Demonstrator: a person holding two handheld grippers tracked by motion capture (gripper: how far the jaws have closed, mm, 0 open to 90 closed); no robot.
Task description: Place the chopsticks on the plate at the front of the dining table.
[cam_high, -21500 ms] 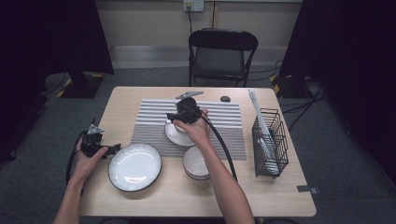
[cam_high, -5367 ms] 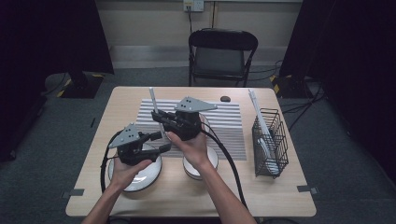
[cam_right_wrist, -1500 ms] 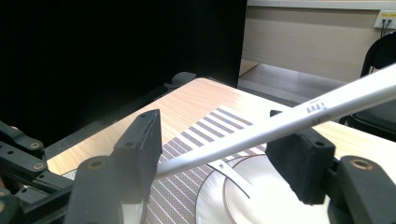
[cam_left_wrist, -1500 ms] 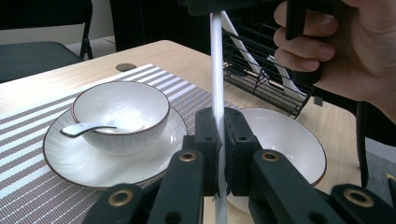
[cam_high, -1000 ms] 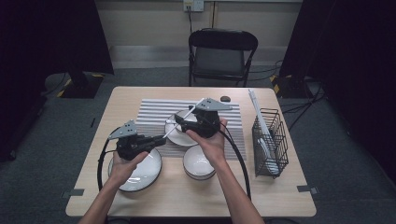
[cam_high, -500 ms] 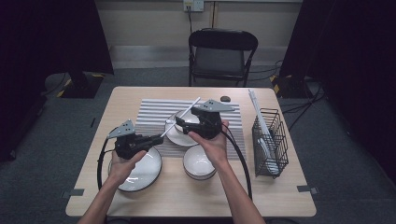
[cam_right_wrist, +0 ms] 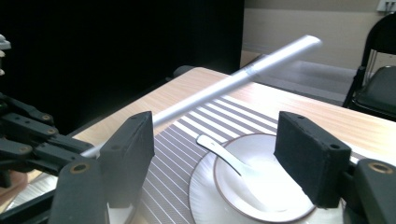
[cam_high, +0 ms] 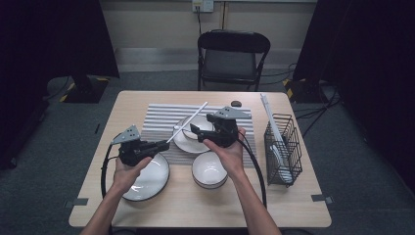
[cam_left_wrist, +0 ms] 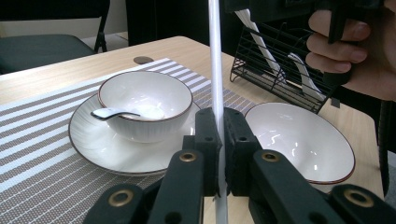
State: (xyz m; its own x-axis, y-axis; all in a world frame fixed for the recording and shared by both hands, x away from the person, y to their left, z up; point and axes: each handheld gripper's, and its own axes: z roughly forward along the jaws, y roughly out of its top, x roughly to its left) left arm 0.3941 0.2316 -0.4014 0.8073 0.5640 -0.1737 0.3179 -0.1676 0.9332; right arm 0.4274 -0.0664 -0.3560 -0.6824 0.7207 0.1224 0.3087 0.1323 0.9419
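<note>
My left gripper (cam_high: 164, 143) hovers over the left end of the striped mat, shut on the lower end of a long white stick (cam_high: 188, 121). The stick slants up and away toward the table's far side. In the left gripper view the jaws (cam_left_wrist: 219, 116) pinch the stick (cam_left_wrist: 215, 70) upright. My right gripper (cam_high: 194, 129) stands open above a small bowl (cam_right_wrist: 261, 186) holding a white spoon (cam_right_wrist: 224, 156), on a saucer (cam_left_wrist: 93, 144). Its jaws have just been opening, and nothing is between the pads (cam_right_wrist: 133, 149). The stick (cam_right_wrist: 243, 77) crosses just beyond them.
A second white bowl (cam_high: 209, 169) sits near the front, and a flat plate (cam_high: 147, 178) lies under my left hand. A black wire rack (cam_high: 284, 147) with white utensils stands at the right edge. A folding chair (cam_high: 232, 58) is behind the table.
Both hands stay almost where they were. The stick remains in the left gripper, at much the same slant.
</note>
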